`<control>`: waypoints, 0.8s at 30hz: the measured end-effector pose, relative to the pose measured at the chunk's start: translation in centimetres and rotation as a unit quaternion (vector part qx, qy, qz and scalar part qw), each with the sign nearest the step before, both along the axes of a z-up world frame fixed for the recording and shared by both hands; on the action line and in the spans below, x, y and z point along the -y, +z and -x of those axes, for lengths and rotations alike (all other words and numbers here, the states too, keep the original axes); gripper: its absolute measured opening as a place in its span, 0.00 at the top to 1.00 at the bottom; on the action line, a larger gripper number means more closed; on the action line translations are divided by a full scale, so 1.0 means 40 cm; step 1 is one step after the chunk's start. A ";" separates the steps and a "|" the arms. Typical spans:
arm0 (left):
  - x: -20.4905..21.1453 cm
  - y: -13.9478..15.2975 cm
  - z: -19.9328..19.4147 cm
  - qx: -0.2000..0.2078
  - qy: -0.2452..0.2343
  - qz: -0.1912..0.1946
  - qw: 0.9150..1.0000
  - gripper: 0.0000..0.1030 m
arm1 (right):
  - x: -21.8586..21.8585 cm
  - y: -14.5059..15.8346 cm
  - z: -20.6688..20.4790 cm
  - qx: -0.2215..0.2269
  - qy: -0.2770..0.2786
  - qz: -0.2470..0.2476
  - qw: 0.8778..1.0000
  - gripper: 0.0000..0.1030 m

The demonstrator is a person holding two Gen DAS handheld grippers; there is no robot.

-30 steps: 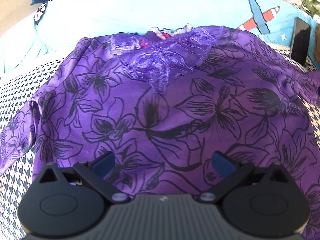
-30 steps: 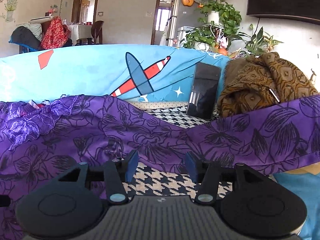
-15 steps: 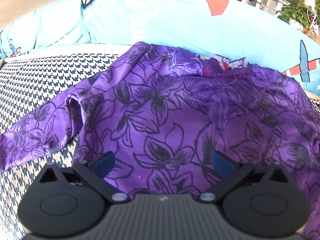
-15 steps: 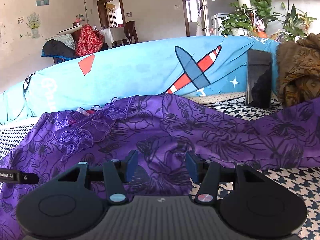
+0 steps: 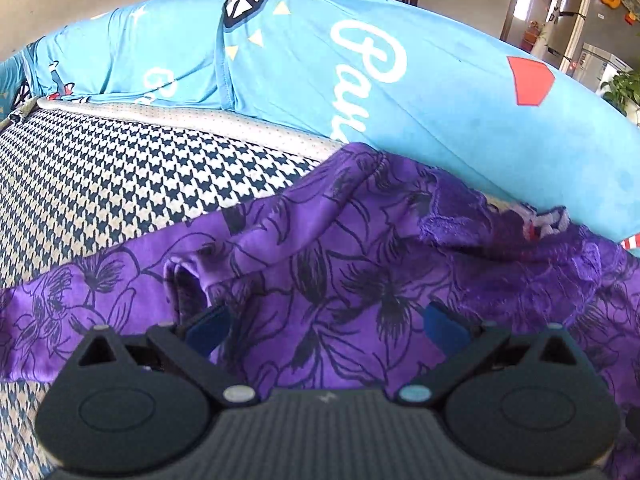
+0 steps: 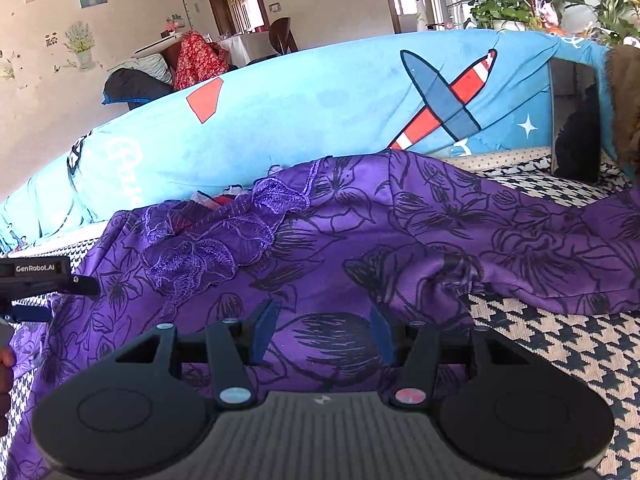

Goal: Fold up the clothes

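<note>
A purple top (image 5: 340,280) with black flower outlines and a lace collar (image 6: 208,248) lies spread on a houndstooth seat (image 5: 120,184). In the left wrist view my left gripper (image 5: 326,328) hovers open over the shoulder of the top, near where its sleeve (image 5: 60,300) runs off to the left. My right gripper (image 6: 320,336) also stands open over the body of the top (image 6: 400,248), with nothing pinched between its blue pads (image 6: 262,332). The other sleeve (image 6: 560,252) trails off to the right. The left gripper's tip (image 6: 40,280) shows at the left edge of the right wrist view.
A light blue cover (image 5: 360,72) with white lettering and a red-and-blue plane print (image 6: 444,100) drapes the backrest behind the top. A dark phone (image 6: 576,120) leans against it at the right, beside brown patterned cloth (image 6: 626,104). Houndstooth fabric (image 6: 560,352) shows at the front right.
My left gripper has swung left, from over the middle of the top to its left shoulder and sleeve. My right gripper has moved left from the gap under the sleeve onto the body.
</note>
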State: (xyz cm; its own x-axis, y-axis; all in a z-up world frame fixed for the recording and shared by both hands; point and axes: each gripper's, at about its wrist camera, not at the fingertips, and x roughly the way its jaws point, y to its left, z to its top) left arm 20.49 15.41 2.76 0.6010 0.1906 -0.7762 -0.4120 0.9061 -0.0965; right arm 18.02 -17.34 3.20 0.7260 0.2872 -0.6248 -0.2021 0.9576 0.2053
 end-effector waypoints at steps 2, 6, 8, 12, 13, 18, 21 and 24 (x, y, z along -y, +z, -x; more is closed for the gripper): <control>-0.030 -0.003 -0.013 0.008 0.016 0.002 1.000 0.00 | -0.008 -0.006 -0.005 -0.004 0.003 0.000 1.000 0.50; -0.070 -0.010 -0.033 0.018 0.037 -0.007 0.999 0.00 | -0.013 -0.017 -0.012 -0.015 0.004 -0.003 1.000 0.50; -0.080 -0.015 -0.046 0.022 0.035 -0.007 0.999 0.00 | -0.013 -0.020 -0.014 -0.019 0.004 -0.006 1.000 0.50; -0.089 -0.028 -0.073 0.030 0.029 -0.004 0.999 0.00 | -0.014 -0.024 -0.019 -0.021 0.006 -0.007 1.000 0.50; -0.092 -0.029 -0.081 0.032 0.027 -0.002 0.999 0.00 | -0.015 -0.025 -0.020 -0.023 0.006 -0.008 1.000 0.50; -0.099 -0.035 -0.119 0.038 0.018 -0.004 0.999 0.00 | -0.024 -0.031 -0.024 -0.031 0.010 -0.015 0.999 0.50; -0.107 -0.038 -0.143 0.041 0.014 -0.009 0.999 0.00 | -0.033 -0.033 -0.026 -0.030 0.018 -0.009 0.999 0.50; -0.115 -0.041 -0.166 0.046 0.002 -0.009 0.999 0.00 | -0.037 -0.036 -0.031 -0.030 0.019 -0.008 0.999 0.50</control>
